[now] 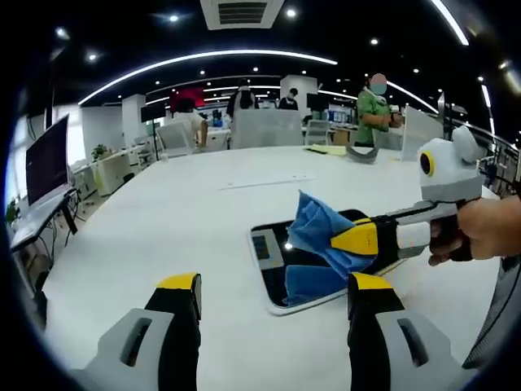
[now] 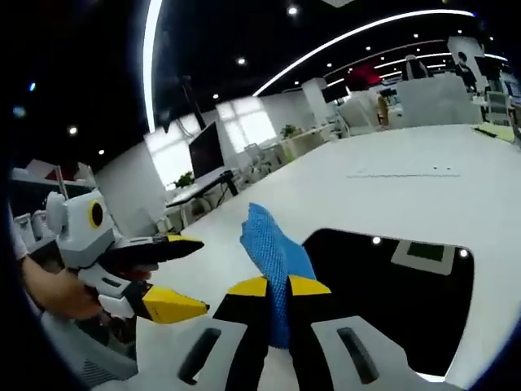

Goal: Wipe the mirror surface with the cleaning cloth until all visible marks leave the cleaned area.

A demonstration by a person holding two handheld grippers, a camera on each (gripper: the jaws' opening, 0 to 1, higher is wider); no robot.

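A rectangular mirror lies flat on the white table, its dark glass reflecting ceiling lights. My right gripper comes in from the right, held by a hand, and is shut on a blue cleaning cloth over the mirror's right half. In the right gripper view its jaws clamp the cloth just left of the mirror. My left gripper stands open at the mirror's near edge with nothing in it. It also enters the right gripper view as the left gripper, apart from the cloth.
A thin strip and yellow papers lie farther back on the table. Monitors and desks stand at the left. Several people and chairs are beyond the far edge.
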